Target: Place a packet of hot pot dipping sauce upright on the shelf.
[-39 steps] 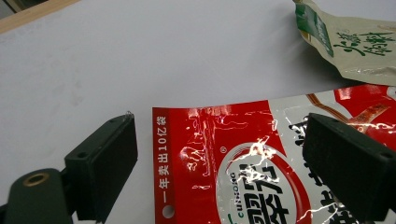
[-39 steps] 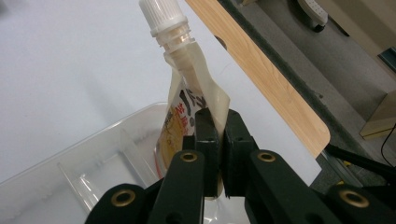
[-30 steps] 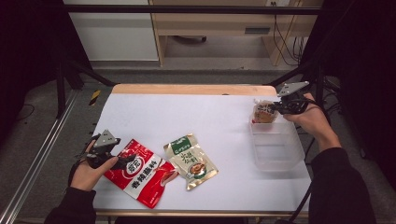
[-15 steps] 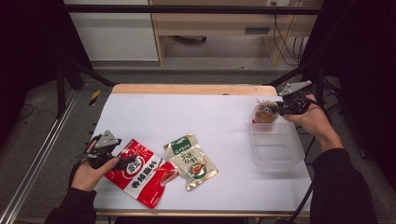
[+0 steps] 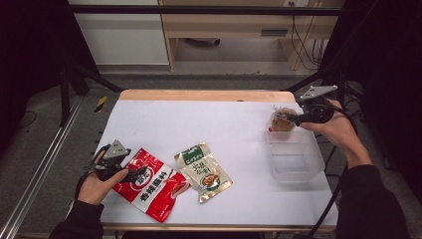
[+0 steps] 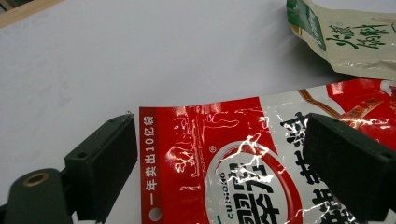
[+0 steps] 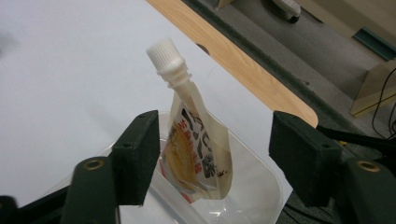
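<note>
A red seasoning packet [image 5: 152, 184] lies flat at the table's front left. My left gripper [image 5: 135, 173] is open over its near end, and in the left gripper view the packet [image 6: 233, 163] lies between the two spread jaws of the gripper [image 6: 224, 172]. A spouted pouch with a white cap [image 5: 281, 120] stands tilted in the far end of a clear plastic container [image 5: 314, 158]. My right gripper [image 5: 292, 118] hovers beside it, open. In the right gripper view the pouch [image 7: 198, 149] leans inside the container [image 7: 254, 186] between the wide-apart jaws of the gripper [image 7: 219, 161], touching neither.
A beige packet with a green top [image 5: 203, 172] [image 6: 348, 42] lies just right of the red one. The white table [image 5: 199, 124] has a wooden far edge [image 5: 206, 94]. Metal frame rails run along the left side [image 5: 45, 164].
The right hand has shifted only slightly by the container's far end. The pouch, both packets and the left gripper stay where they were.
</note>
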